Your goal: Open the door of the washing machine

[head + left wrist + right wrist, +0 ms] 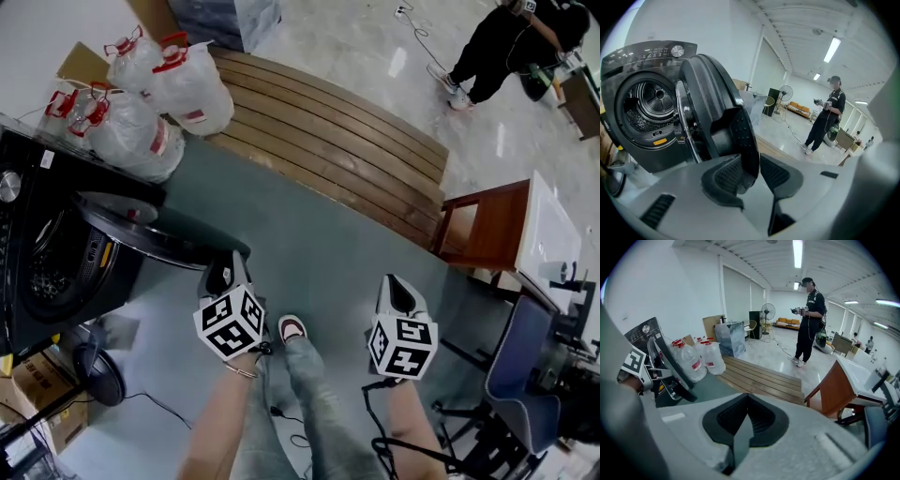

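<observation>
Between the jaws of the left hand-held gripper [225, 272] [752, 168] sits the outer rim of the washing machine's door [159, 234] [717, 103], and the two dark pads are clamped on it. That door stands swung well out from the washing machine [37, 234] [642, 61], just ahead of this hand-held gripper and to its left, with the steel drum [651, 103] showing behind. Off to the right, well apart from the door, the right hand-held gripper [398, 291] [746, 416] has its jaws together on nothing. Far beyond it a person [808, 324] stands on the floor. Water jugs [141, 94] sit beyond the machine.
</observation>
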`<state>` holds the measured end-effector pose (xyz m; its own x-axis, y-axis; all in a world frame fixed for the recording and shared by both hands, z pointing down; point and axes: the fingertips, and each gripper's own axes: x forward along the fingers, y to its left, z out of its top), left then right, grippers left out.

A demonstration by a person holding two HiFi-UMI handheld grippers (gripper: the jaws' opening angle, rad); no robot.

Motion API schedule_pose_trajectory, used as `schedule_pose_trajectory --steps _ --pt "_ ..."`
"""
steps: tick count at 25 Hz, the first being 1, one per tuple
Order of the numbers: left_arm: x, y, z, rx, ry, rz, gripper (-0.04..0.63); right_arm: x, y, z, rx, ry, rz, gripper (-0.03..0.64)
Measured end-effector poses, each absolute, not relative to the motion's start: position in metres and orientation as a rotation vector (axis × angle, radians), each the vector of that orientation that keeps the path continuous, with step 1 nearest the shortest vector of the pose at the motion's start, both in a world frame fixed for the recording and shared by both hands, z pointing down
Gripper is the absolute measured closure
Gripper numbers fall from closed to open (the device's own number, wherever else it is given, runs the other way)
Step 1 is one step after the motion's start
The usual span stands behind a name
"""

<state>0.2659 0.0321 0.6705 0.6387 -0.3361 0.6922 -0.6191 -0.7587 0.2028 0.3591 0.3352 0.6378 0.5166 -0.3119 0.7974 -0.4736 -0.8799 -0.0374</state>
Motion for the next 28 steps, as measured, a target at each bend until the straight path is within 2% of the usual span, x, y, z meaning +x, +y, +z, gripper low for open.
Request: schedule_pose_trajectory --steps 6,11,14,22,28 --pt "0.256 0.040 0.651 2.420 -0.725 0.868 0.472 0.354 0.302 0.623 2.527 -0.786 1.254 0.611" --pt "0.219 0.029 0.606 2.406 -0.779 0.864 0.486 0.334 0.252 0.599 2.502 -0.935 1.259 0.611" --pt "0.187 0.008 0.563 2.401 -0.879 0.837 0.514 0.320 0.213 0.570 2.466 -1.073 1.241 0.611" --pt "0.104 -0.049 0.421 2.464 -1.141 0.630 0.536 0.274 0.122 0.465 2.333 -1.423 1.084 0.611" --pt "0.043 -0.080 0.351 2.419 -1.233 0.457 0.543 0.252 0.062 0.393 2.285 -1.571 0.931 0.611"
